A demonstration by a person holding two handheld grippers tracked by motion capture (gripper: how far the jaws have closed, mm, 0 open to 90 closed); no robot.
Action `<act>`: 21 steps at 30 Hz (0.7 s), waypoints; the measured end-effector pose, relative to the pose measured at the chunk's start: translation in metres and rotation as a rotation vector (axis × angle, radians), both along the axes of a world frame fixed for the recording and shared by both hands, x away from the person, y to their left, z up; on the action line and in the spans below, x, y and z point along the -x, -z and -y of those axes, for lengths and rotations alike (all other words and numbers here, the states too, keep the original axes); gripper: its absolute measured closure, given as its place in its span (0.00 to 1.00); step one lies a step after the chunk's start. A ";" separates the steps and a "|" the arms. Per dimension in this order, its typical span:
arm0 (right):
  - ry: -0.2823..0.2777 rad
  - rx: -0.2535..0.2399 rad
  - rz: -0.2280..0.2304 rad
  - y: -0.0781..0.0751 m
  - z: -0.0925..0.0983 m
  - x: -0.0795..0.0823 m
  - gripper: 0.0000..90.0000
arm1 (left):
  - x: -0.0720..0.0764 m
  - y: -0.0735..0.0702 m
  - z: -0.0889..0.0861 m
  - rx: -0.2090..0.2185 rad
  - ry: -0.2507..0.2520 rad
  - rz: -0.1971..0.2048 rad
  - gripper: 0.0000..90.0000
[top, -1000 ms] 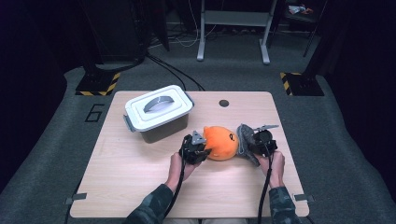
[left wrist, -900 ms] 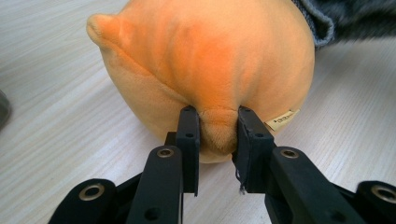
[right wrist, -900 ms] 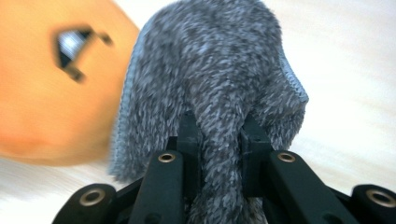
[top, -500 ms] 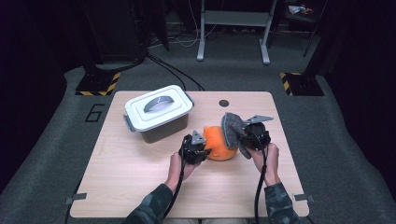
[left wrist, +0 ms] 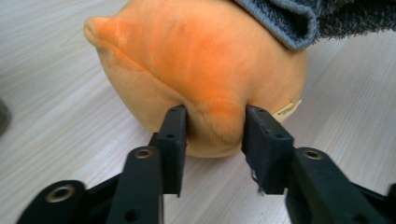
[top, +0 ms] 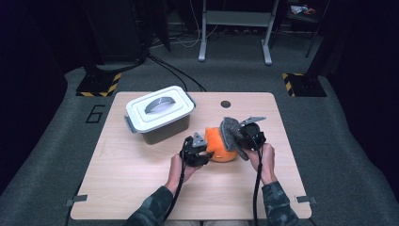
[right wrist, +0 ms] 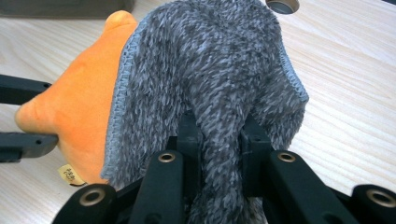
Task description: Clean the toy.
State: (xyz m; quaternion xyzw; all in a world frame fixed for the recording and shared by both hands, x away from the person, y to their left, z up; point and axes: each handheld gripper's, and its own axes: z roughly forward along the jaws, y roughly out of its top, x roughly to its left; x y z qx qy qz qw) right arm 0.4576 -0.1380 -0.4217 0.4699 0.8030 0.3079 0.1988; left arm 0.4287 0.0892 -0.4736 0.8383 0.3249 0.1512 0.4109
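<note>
The right hand-held gripper (right wrist: 218, 128) is clamped on a grey fuzzy cloth (right wrist: 210, 60), draped over the orange plush toy (left wrist: 196, 65) directly ahead of it. The left hand-held gripper (left wrist: 214, 128), its jaws just opening, pinches a fold of the toy, which rests on the worktop (top: 141, 188) between both.
</note>
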 end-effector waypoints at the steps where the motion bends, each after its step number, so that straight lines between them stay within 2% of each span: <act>1: 0.001 0.002 0.001 0.000 0.000 -0.001 0.83 | 0.000 0.001 0.000 0.000 0.002 0.001 0.64; 4: 0.005 0.000 0.000 0.001 0.000 -0.002 0.83 | 0.001 0.004 -0.001 -0.011 -0.001 -0.001 0.55; 10: 0.007 0.005 -0.003 0.001 0.000 -0.005 0.83 | 0.003 0.011 0.001 -0.039 -0.009 0.057 0.47; 11: 0.009 0.003 -0.008 0.001 0.001 -0.005 0.83 | 0.003 0.011 0.003 -0.032 -0.006 0.065 0.46; 19: 0.006 0.007 -0.009 0.002 0.000 -0.006 0.83 | 0.002 0.015 0.008 -0.045 0.003 0.086 0.51; 20: 0.009 0.005 -0.012 0.003 0.000 -0.007 0.83 | 0.002 0.016 0.009 -0.055 0.017 0.093 0.58; 21: 0.009 0.006 -0.011 0.003 -0.001 -0.007 0.83 | 0.002 0.016 0.010 -0.061 0.011 0.094 0.61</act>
